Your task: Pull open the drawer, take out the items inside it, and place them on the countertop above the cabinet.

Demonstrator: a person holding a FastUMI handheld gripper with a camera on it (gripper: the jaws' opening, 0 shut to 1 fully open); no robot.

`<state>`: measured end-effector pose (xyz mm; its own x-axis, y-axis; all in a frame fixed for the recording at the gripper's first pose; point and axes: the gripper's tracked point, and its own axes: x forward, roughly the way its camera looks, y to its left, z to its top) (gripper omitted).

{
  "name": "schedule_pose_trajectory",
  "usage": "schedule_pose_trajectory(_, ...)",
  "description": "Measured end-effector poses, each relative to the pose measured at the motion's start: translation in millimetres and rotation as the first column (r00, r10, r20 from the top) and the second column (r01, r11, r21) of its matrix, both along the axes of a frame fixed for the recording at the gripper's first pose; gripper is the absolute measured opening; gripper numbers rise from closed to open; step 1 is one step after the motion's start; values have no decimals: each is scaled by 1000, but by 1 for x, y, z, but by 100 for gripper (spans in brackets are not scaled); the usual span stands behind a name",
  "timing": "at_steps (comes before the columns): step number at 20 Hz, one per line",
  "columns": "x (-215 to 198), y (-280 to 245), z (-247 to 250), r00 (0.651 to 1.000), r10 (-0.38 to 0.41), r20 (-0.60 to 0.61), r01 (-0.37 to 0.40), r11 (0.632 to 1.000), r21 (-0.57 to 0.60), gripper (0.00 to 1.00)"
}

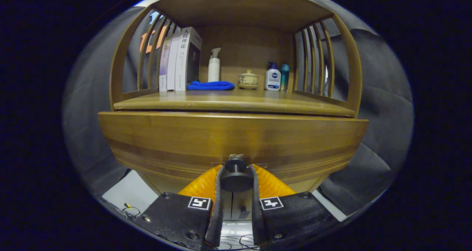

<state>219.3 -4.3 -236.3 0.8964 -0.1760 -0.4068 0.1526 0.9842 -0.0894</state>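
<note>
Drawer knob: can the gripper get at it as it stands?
Probably yes. The gripper already has the drawer knob between its fingers, which look pressed on both sides. Nothing sits between them, and the drawer front looks shut.

Ahead of me stand three books (179,61), a white pump bottle (214,65), a folded blue cloth (211,85), a lidded teacup (248,79) and two small bottles (277,77).

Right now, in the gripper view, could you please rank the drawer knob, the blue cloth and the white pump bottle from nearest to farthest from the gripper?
1. Drawer knob: between the gripper fingers, which press on it.
2. Blue cloth: on the countertop, beyond the fingers.
3. White pump bottle: just behind the cloth.
</note>
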Motion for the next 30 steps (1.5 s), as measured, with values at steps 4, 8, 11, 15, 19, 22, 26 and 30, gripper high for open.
schedule_pose_trajectory(4,-36,-1,3,1000,0,5,0,1000,9,33)
schedule_pose_trajectory(8,-69,2,3,1000,-10,3,10,1000,3,33)
schedule_pose_trajectory(11,-92,4,1,1000,-8,-1,8,1000,12,33)
schedule_pose_trajectory(15,-124,9,-3,1000,18,0,-18,1000,16,33)
schedule_pose_trajectory(19,-149,13,-5,999,34,-3,-33,999,23,33)
schedule_pose_trajectory(22,-164,17,-7,999,47,-22,-47,998,30,33)
schedule_pose_trajectory(26,-175,19,-9,997,66,-46,-66,998,15,32)
schedule_pose_trajectory(30,-177,21,-10,990,94,-103,-91,995,31,37)
